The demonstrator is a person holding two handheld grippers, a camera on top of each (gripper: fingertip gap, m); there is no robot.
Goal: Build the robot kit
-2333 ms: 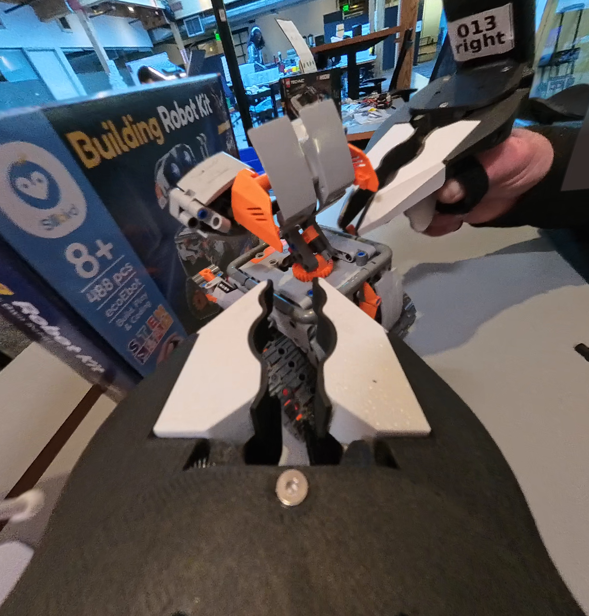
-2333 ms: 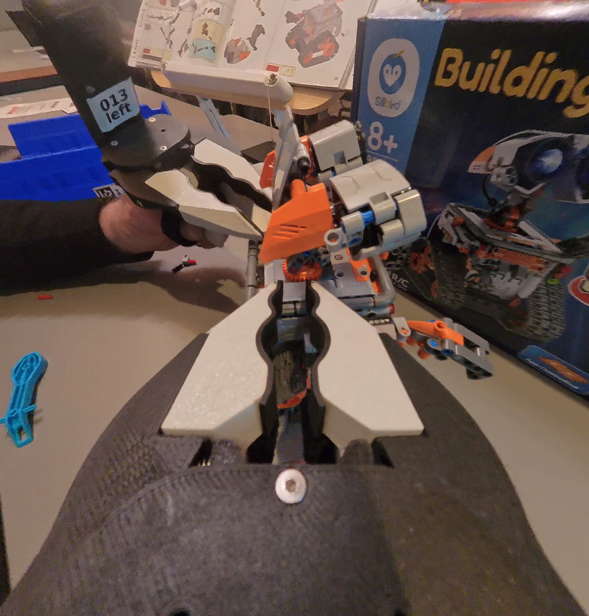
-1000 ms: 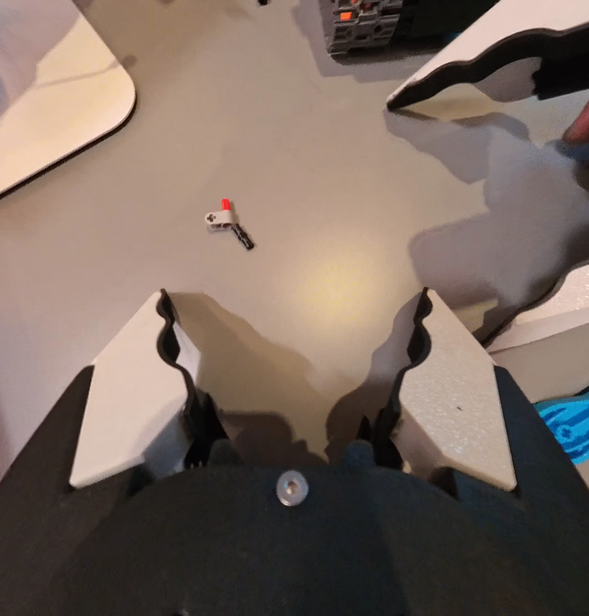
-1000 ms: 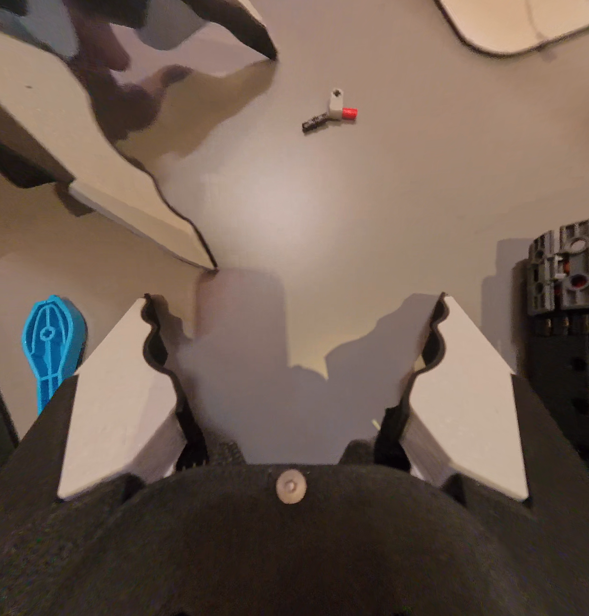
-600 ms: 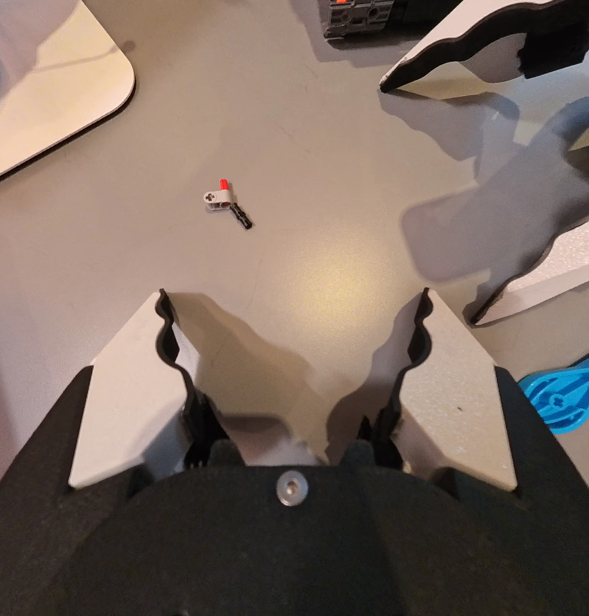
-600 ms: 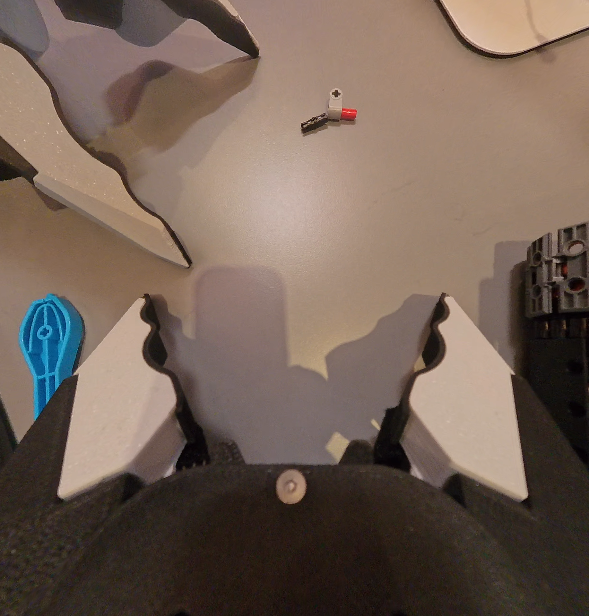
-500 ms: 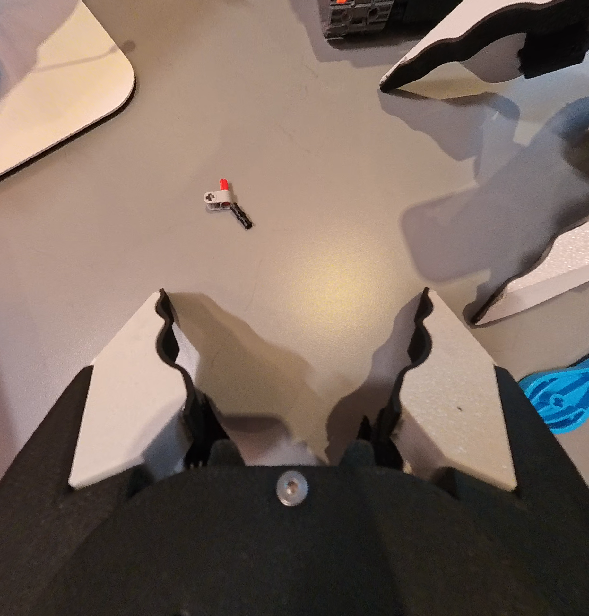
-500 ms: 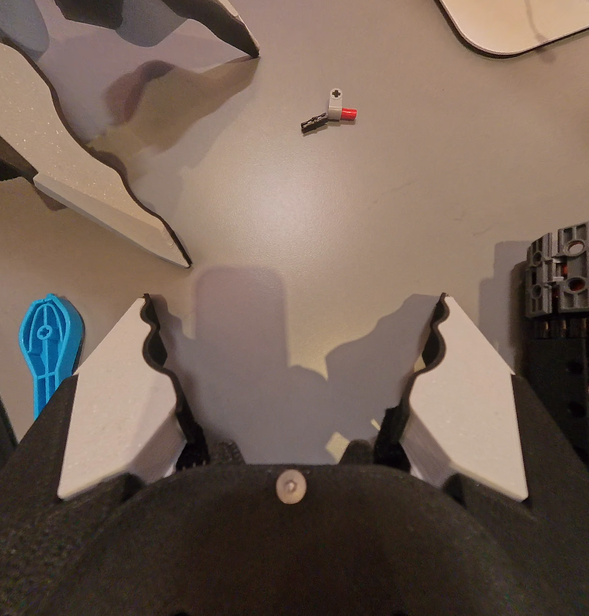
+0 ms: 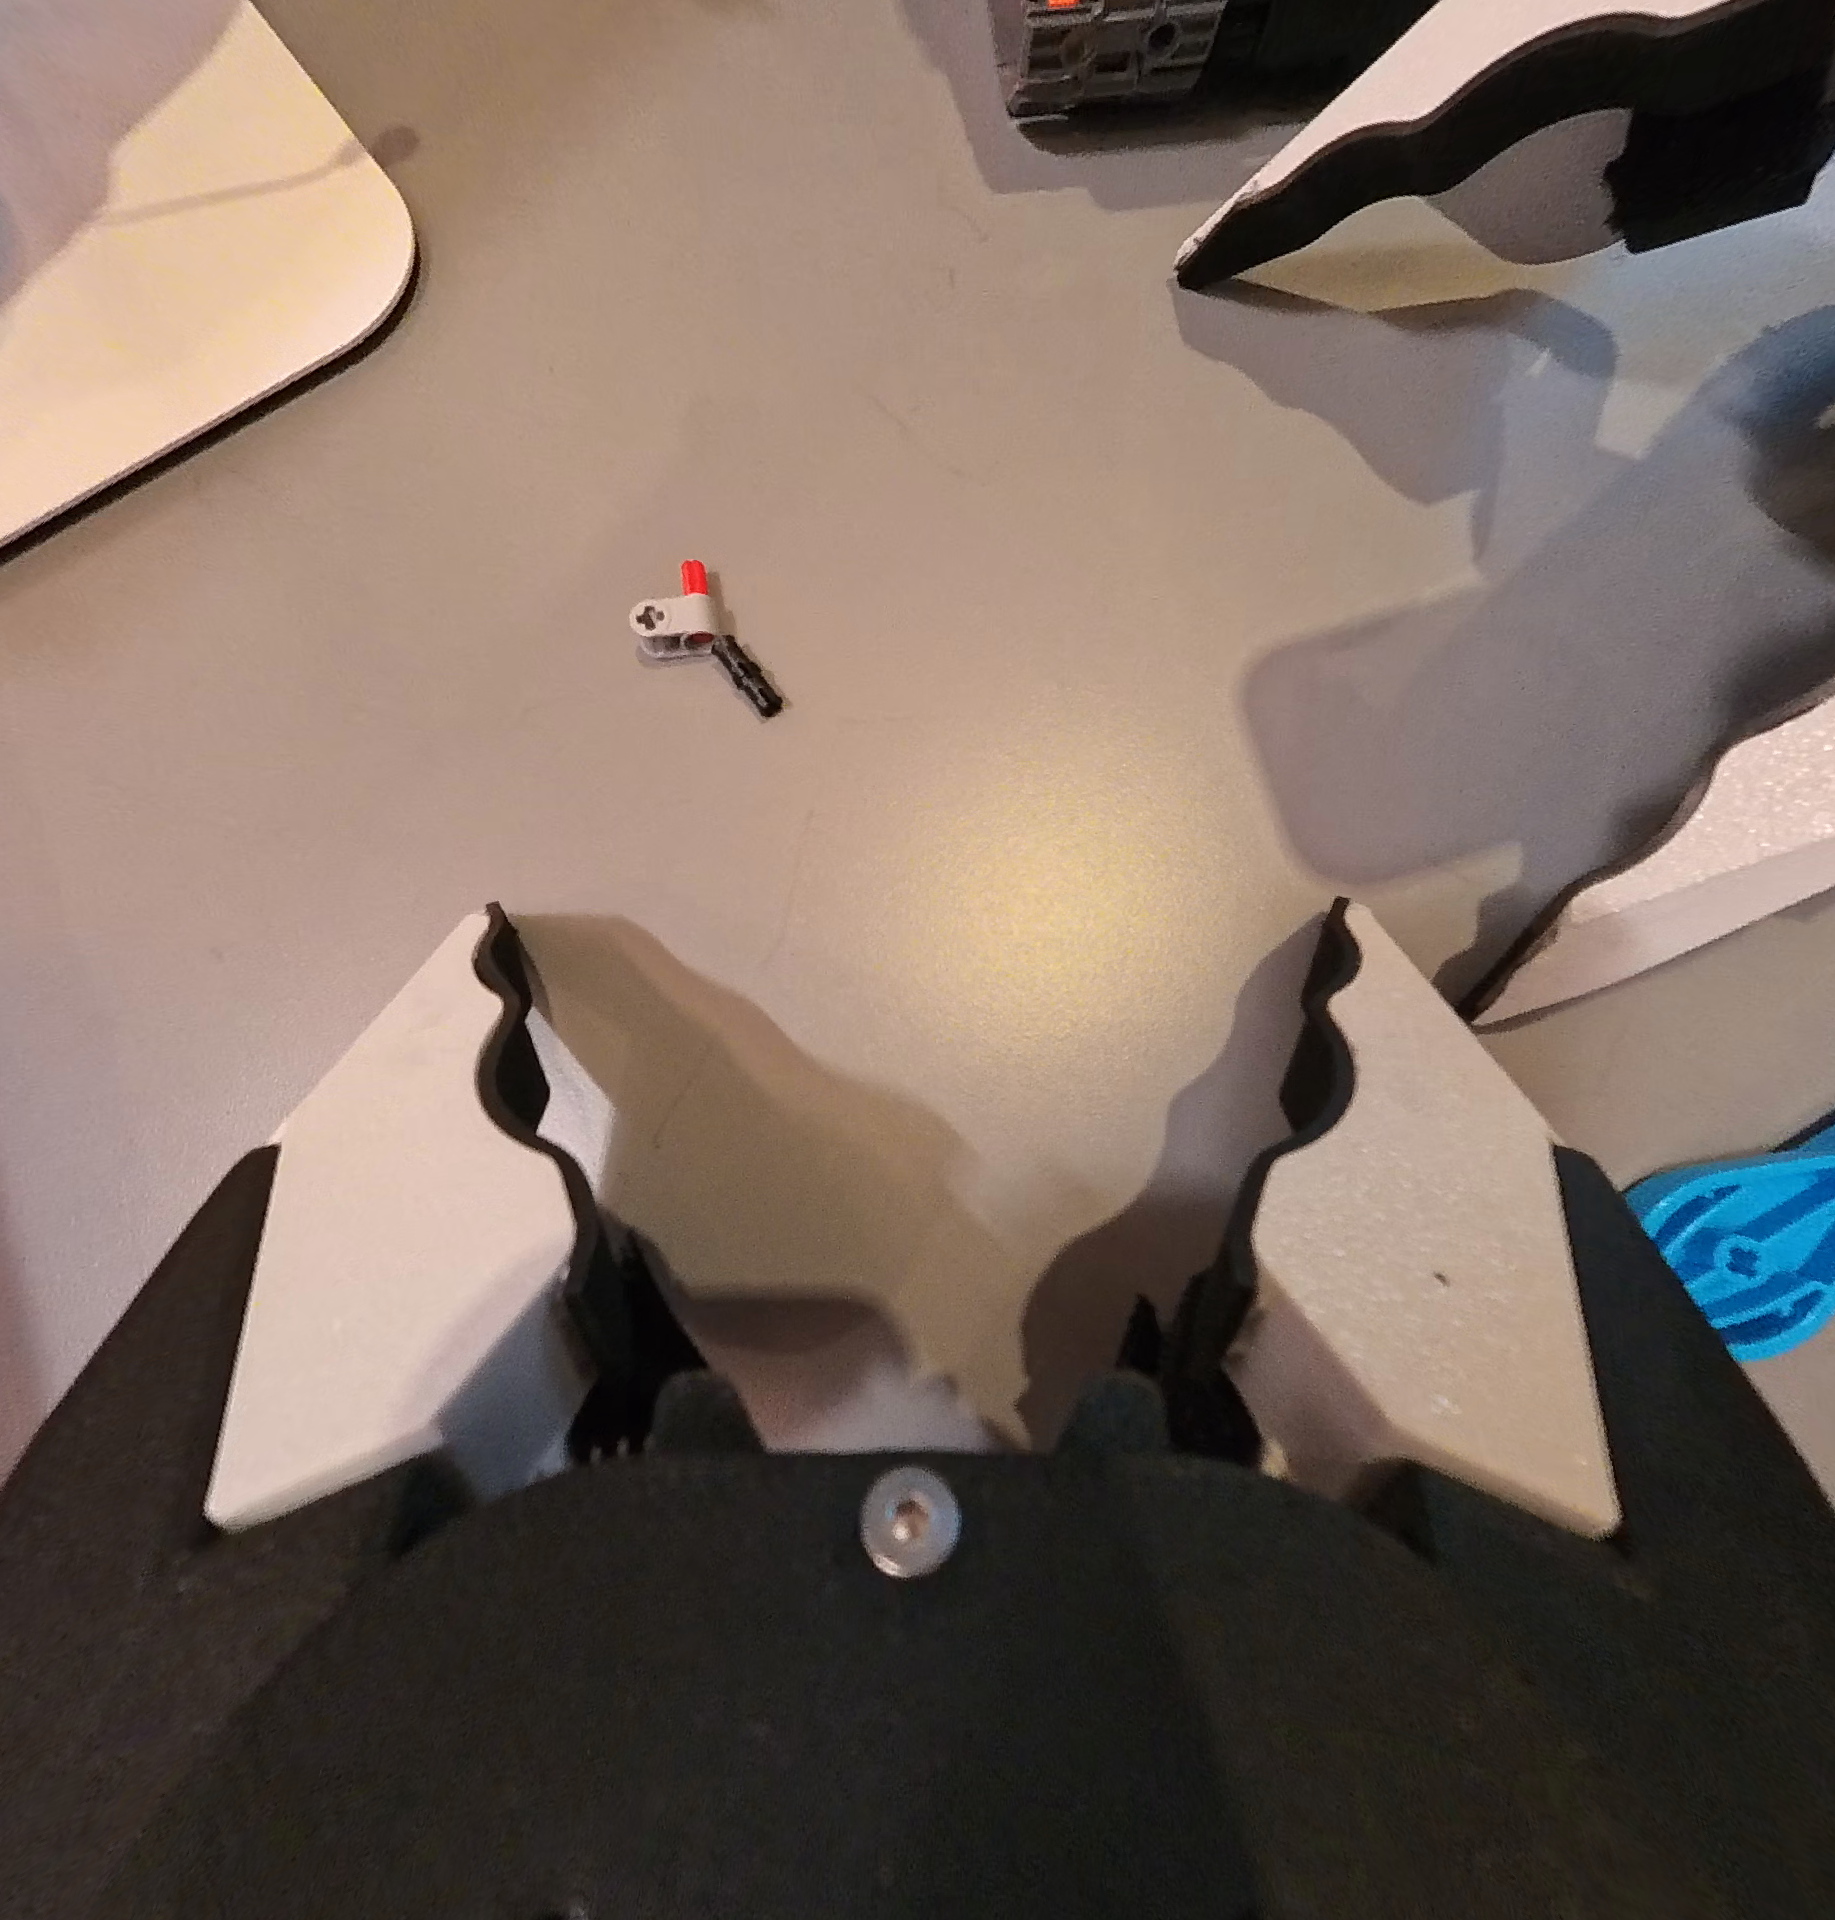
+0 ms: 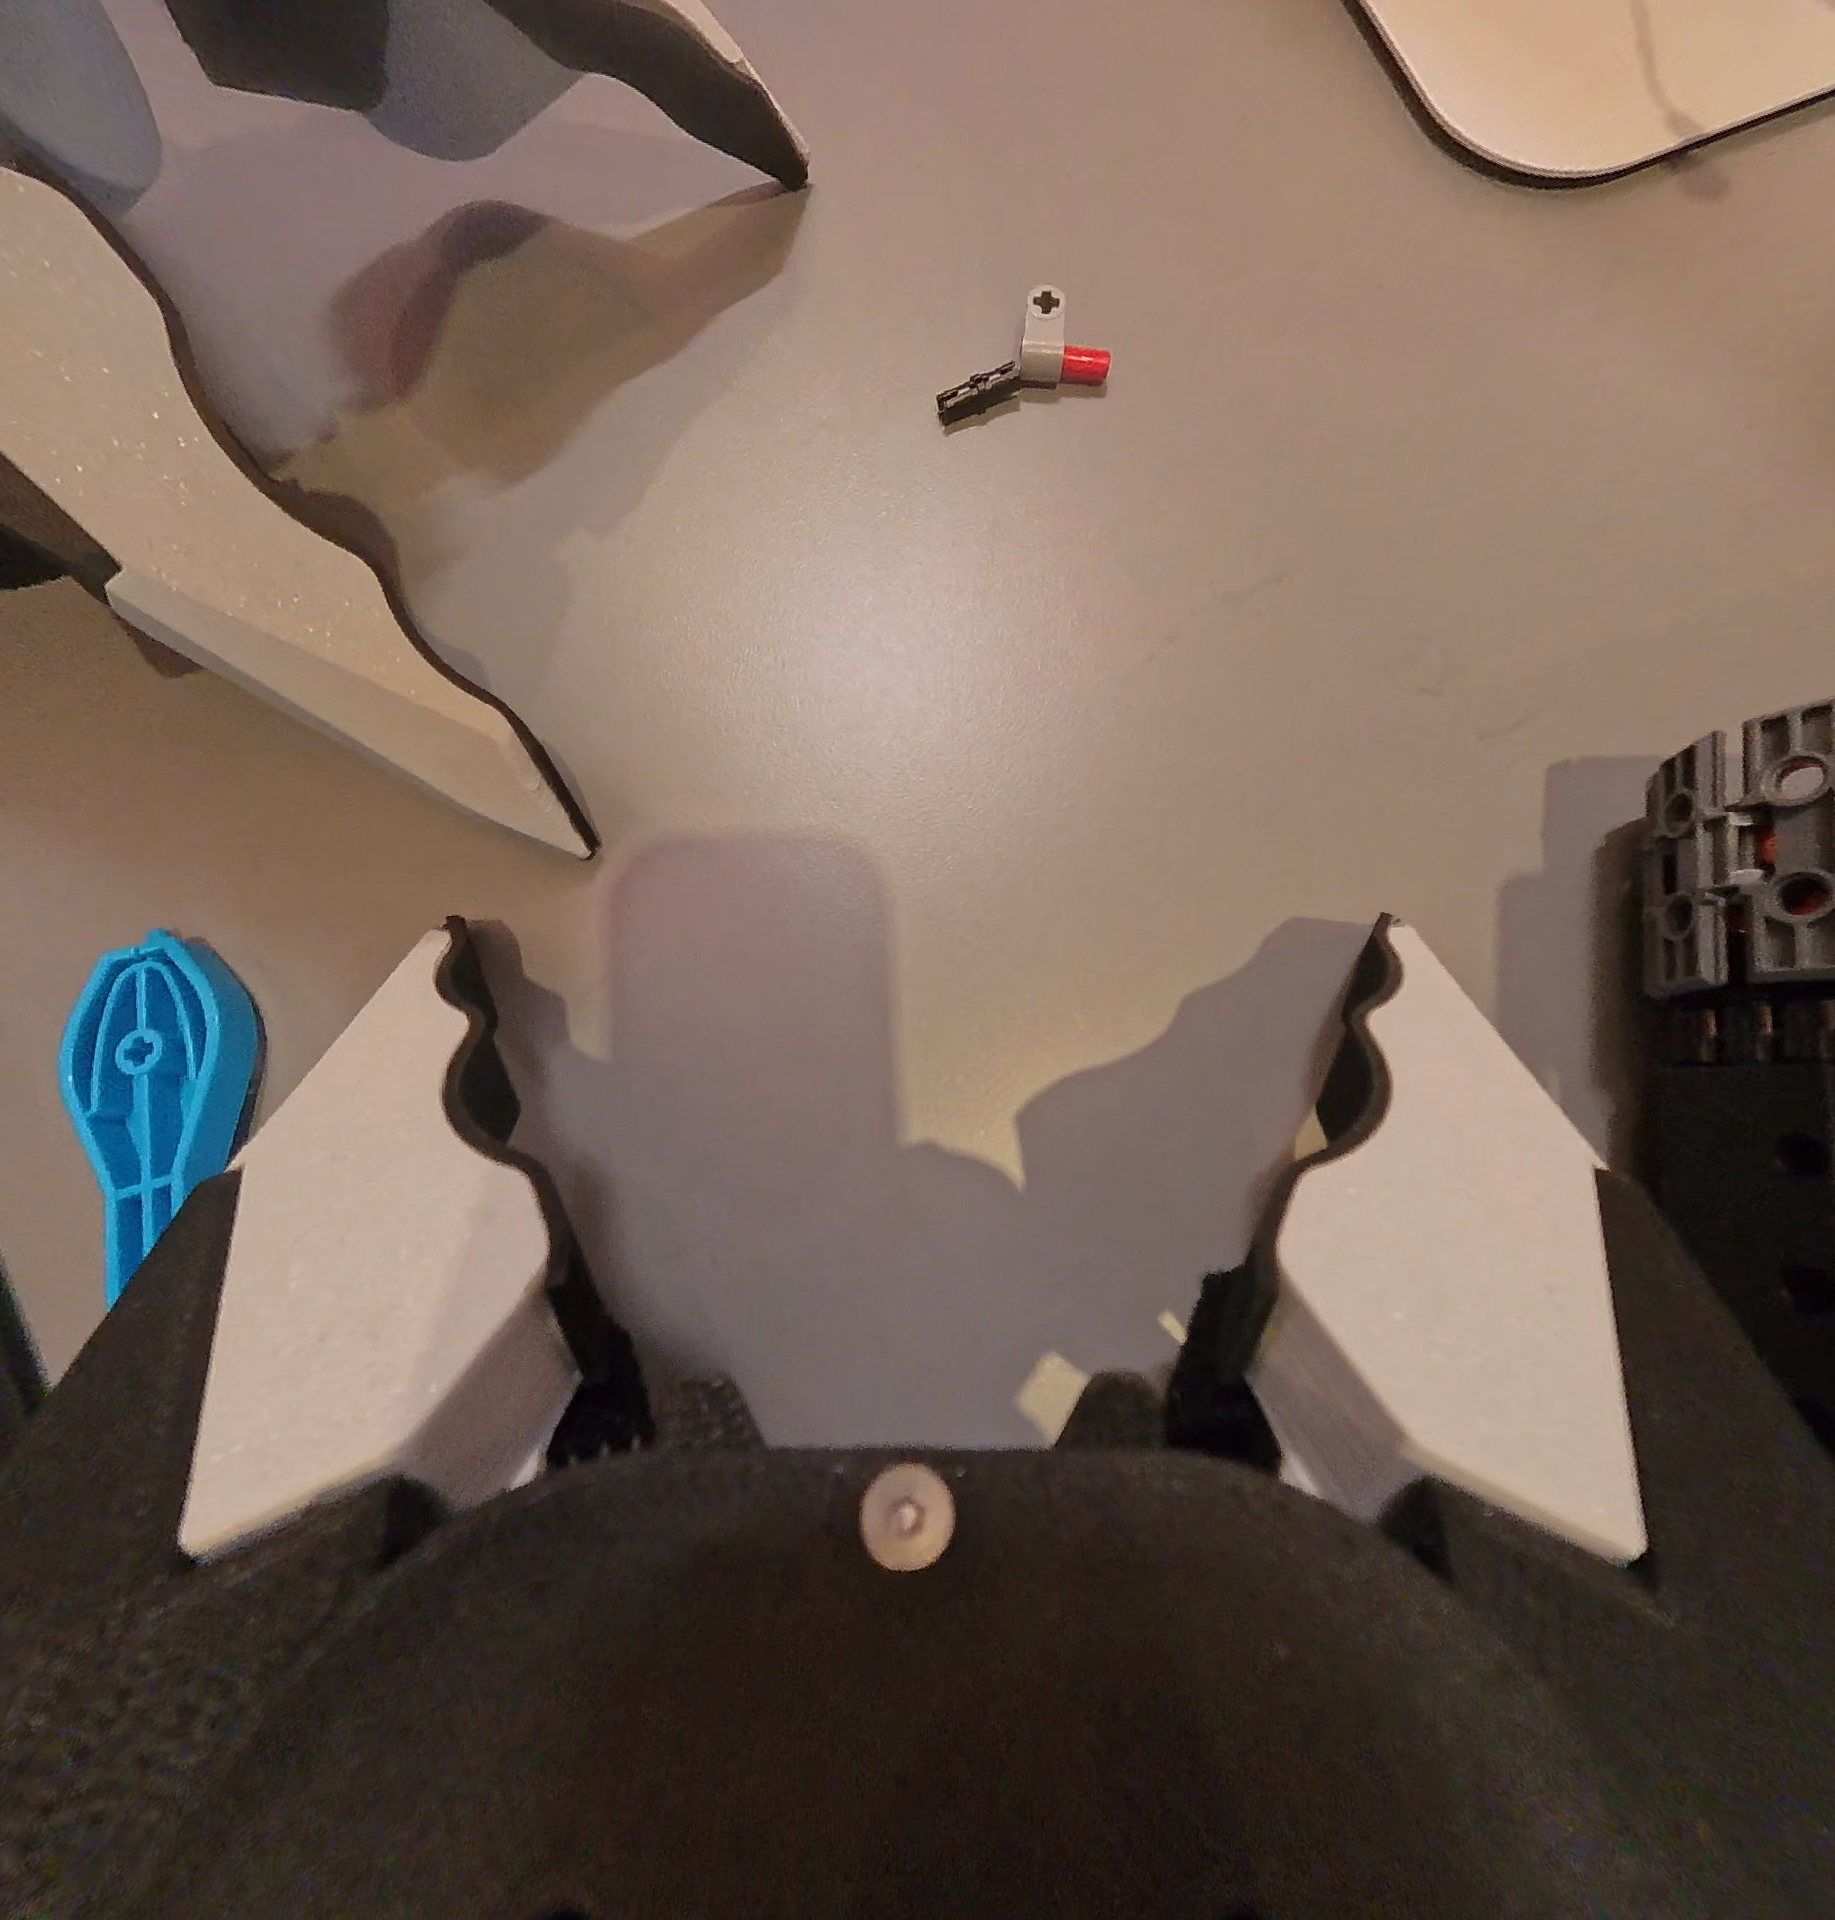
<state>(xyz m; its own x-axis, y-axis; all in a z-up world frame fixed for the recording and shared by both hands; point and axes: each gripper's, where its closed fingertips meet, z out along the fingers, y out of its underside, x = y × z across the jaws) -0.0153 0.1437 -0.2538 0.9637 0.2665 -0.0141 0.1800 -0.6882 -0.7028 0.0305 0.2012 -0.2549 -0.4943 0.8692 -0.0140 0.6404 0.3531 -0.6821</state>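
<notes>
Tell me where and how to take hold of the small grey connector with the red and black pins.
Judging by its pose, grip the small grey connector across its flat grey body, coming straight down from above. It lies flat on the table, so no side is exposed for a level approach. The red pin and black pin stick out at angles and are thinner, likelier to slip. The open left claw is nearest.

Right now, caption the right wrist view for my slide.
Open right tool above grey table; small connector piece ahead, blue separator tool left, dark brick assembly right.
</notes>
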